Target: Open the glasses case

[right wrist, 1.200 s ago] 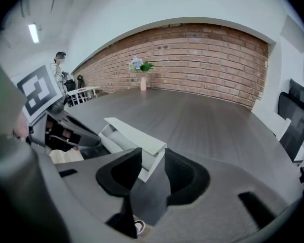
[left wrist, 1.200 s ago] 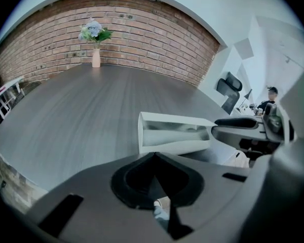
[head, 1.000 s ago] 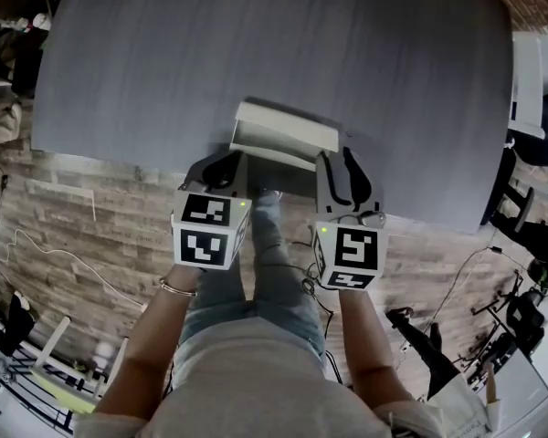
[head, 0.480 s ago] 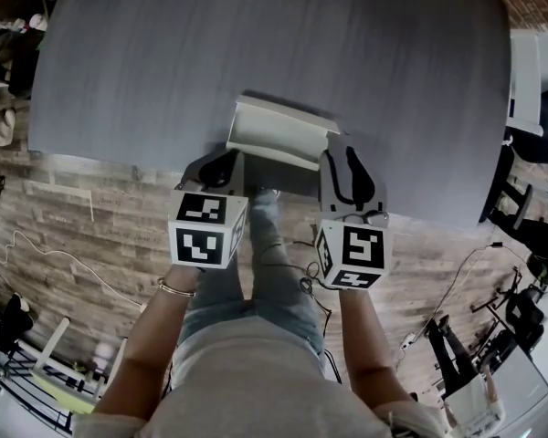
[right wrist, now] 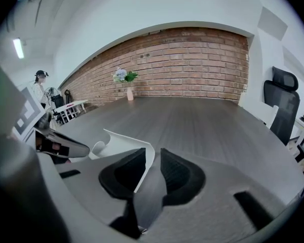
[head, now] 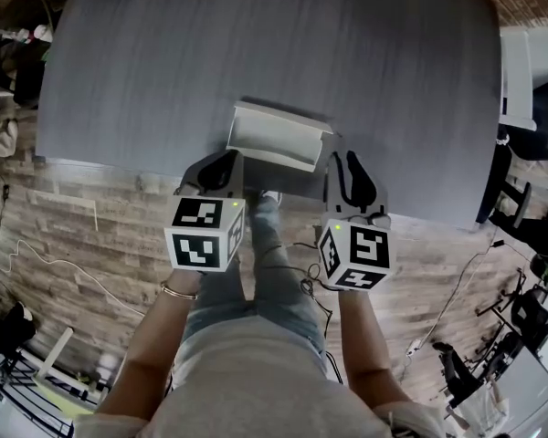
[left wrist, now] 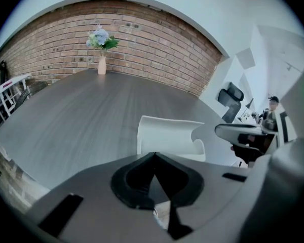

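The white glasses case [head: 274,135] lies near the front edge of the grey table [head: 256,44], its lid raised. My left gripper [head: 226,161] sits at the case's front left corner. In the left gripper view its jaws meet at the tips [left wrist: 153,154], with the case [left wrist: 167,135] just beyond them. My right gripper [head: 340,158] is at the case's right end. Its jaws [right wrist: 153,153] have just been closing. The thin white edge of the case [right wrist: 124,146] stands between them, against the left pad, with a gap to the right pad.
A vase of flowers [left wrist: 101,59] stands at the far side of the table before a brick wall. A black office chair [right wrist: 281,100] is at the right. The person's legs [head: 274,272] are under the table's front edge.
The right gripper has rolled slightly and its jaws have drawn closer around the case's right edge. The left gripper and the case have hardly moved.
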The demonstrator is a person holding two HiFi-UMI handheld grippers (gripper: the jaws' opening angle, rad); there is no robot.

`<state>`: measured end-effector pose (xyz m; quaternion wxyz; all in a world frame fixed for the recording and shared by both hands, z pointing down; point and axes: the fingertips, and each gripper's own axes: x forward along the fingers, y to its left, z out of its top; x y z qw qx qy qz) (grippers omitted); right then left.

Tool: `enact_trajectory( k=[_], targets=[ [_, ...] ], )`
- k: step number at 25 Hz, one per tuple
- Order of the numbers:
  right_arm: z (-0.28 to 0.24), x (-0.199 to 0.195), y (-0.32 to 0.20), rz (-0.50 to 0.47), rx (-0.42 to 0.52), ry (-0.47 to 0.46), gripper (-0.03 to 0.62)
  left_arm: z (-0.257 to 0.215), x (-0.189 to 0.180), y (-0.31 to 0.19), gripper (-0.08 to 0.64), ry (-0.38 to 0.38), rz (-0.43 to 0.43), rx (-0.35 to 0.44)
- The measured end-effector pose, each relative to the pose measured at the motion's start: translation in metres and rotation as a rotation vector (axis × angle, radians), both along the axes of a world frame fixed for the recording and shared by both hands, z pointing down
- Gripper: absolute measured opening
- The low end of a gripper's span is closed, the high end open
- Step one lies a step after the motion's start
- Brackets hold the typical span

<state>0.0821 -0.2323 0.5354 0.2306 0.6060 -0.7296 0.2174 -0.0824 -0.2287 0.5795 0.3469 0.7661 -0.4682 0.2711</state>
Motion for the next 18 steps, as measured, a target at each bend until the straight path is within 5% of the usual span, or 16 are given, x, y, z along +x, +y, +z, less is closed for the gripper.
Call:
enact_trajectory(
  k=[6,18],
  targets=[
    [-0.035,0.017,-0.002,0.072,0.076,0.002,0.011,-0.043,-0.013,-0.017,0.005,0.031,-0.053,0.116],
    [-0.144,0.066,-0.006,0.211,0.293,0.053,0.003,-0.161,-0.059,-0.056,0.005,0.053,-0.177,0.363]
  ],
)
